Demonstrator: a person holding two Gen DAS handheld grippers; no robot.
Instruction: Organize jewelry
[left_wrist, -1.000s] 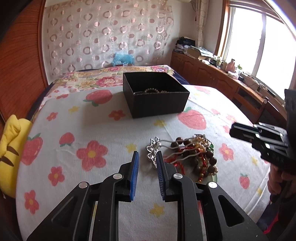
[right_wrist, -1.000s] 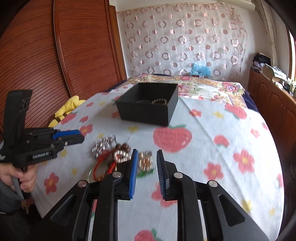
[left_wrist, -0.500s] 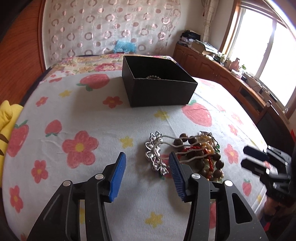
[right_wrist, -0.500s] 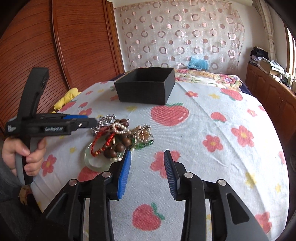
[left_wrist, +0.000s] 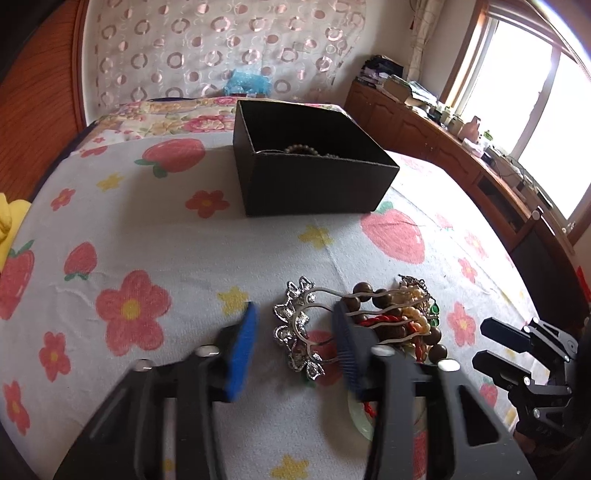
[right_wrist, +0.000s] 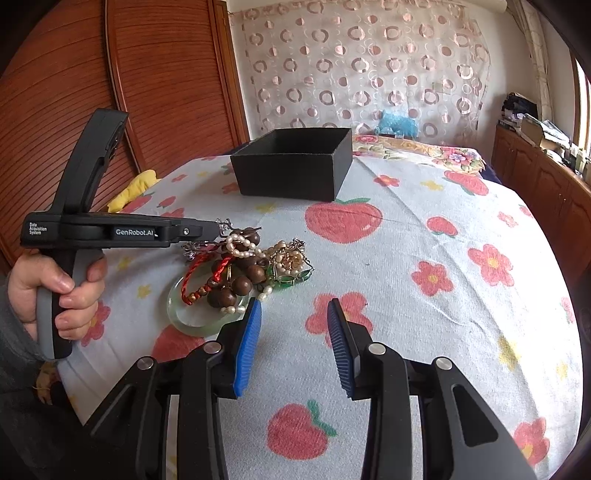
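Strawberry cloth (right_wrist: 406, 258); only left view shows beads (left_wrist: 301, 148) inside box (left_wrist: 314, 184)

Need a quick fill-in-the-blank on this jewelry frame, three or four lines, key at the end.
1. The black box stands on a cloth printed with flowers and ____.
2. The pale green bangle lies ____ the heap of beads.
3. The silver hair comb sits between the fingers of the ____ gripper.
4. Between the right gripper's fingers there is only ____.

Missing words: strawberries; under; left; cloth
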